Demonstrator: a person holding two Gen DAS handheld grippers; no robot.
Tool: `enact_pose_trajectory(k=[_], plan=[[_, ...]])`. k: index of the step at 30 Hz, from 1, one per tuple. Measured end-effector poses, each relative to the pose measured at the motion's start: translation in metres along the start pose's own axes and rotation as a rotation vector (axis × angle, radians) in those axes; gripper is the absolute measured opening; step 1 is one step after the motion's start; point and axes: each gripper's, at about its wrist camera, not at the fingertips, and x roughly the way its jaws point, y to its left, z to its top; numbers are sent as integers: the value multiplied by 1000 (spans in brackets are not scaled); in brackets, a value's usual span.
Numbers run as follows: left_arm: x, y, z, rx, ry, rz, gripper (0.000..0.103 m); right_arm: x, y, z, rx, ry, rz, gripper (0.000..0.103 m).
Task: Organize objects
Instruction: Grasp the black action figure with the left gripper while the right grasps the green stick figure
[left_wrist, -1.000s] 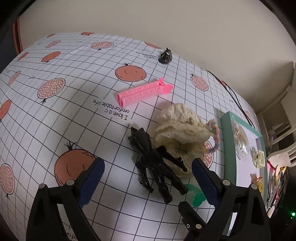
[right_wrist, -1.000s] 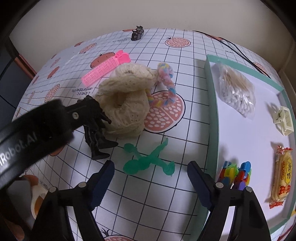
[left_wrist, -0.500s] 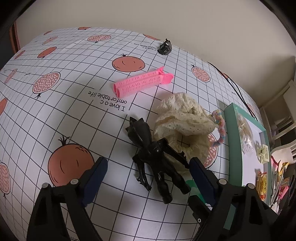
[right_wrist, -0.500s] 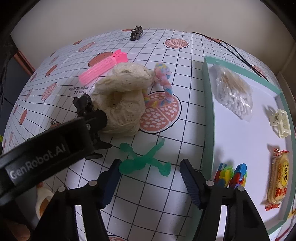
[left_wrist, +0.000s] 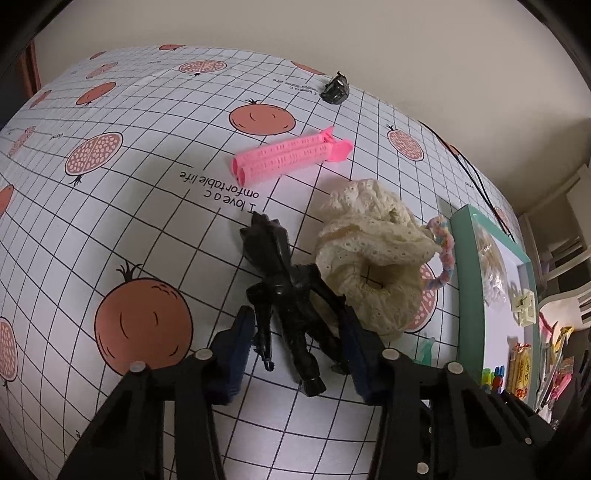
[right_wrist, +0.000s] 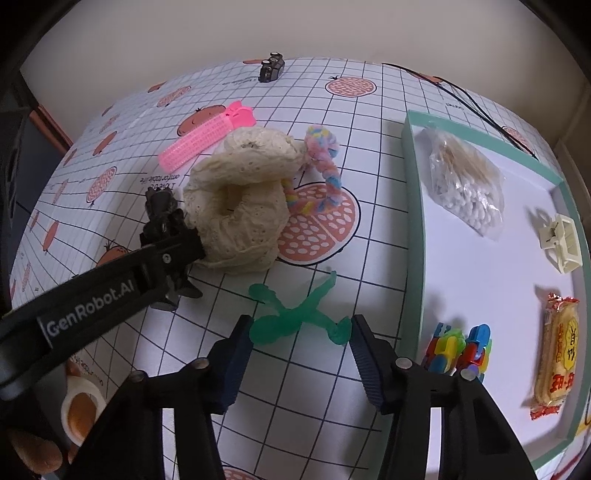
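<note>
Left gripper (left_wrist: 297, 338) jaws sitting around black toy figure (left_wrist: 284, 291), contact unclear; figure lying just beside cream lace cloth (left_wrist: 373, 254). Right gripper (right_wrist: 301, 349) gaping wide, flanking green figure (right_wrist: 295, 317) near that cloth.

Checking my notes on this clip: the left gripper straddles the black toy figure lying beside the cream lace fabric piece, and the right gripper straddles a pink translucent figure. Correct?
Not quite. The translucent rubbery figure between the right gripper fingers is green, not pink, as the right wrist view shows. The rest holds: the left gripper straddles the black toy figure beside the cream lace fabric piece.
</note>
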Motion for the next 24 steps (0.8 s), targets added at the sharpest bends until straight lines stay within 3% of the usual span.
enact_pose_trajectory(k=[5, 9, 13, 16, 24], plan=[[-3, 1, 0, -7, -9, -1, 40, 2, -2, 2, 4, 1, 6, 55], [-12, 1, 2, -20, -36, -10, 25, 2, -4, 3, 13, 3, 14, 55], [-18, -2, 2, -6, -49, -7, 20, -1, -4, 0, 14, 0, 15, 55], [-26, -2, 3, -20, -77, -13, 8, -3, -4, 0, 14, -6, 21, 55], [-34, 1, 7, -38, -117, -27, 7, -11, -1, -1, 4, -25, 38, 55]])
